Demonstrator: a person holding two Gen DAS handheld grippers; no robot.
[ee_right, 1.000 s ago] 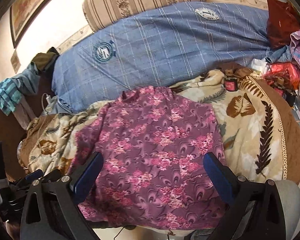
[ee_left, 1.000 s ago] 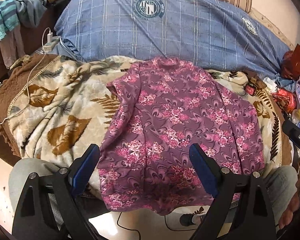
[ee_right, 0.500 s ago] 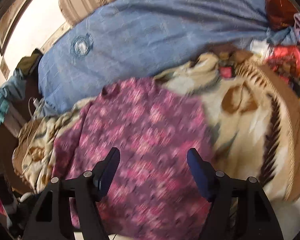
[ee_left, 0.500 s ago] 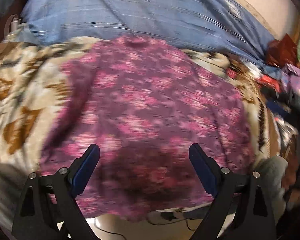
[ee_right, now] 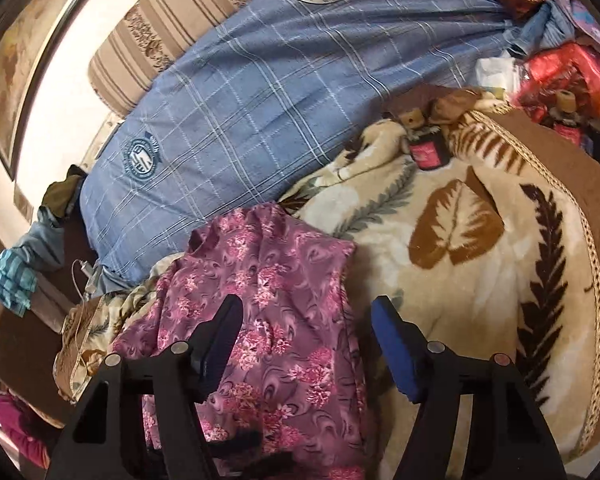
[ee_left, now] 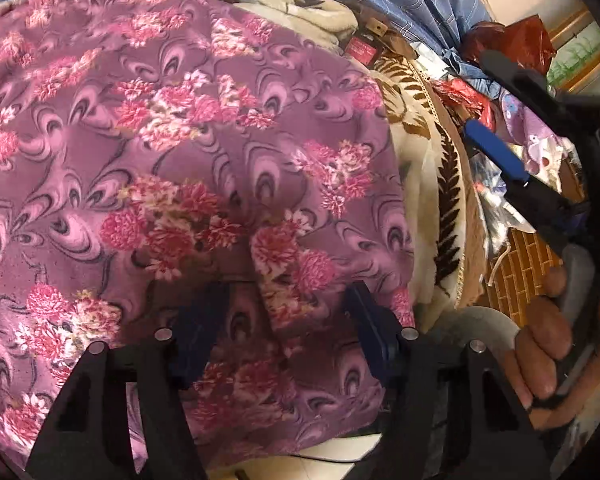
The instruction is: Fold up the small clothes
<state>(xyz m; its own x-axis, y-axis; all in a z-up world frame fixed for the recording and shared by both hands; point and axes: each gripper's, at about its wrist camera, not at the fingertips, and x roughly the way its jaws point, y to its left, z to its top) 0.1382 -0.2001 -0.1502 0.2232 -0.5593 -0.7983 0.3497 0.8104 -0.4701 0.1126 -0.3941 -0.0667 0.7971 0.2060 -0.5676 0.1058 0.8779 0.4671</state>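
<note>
A purple top with pink flowers (ee_left: 172, 152) lies spread on a leaf-patterned blanket (ee_left: 444, 184). My left gripper (ee_left: 284, 332) is low over the top's lower right part, its blue pads apart with a raised fold of the fabric between them; the jaws are open. My right gripper (ee_right: 306, 340) is open over the top's right edge (ee_right: 284, 300), one pad over the fabric and one over the blanket (ee_right: 480, 280). The right gripper also shows in the left wrist view (ee_left: 496, 152), held in a hand at the right.
A blue checked pillow (ee_right: 260, 80) and a striped cushion (ee_right: 160, 32) lie behind the top. A small dark bottle with a pink label (ee_right: 424, 148) lies on the blanket. Bags and clutter (ee_right: 560, 68) pile at the far right. Clothes (ee_right: 16, 276) lie at the left.
Both grippers have dropped close to the top and narrowed their opening. The left one moved to the lower right part, the right one to the right edge.
</note>
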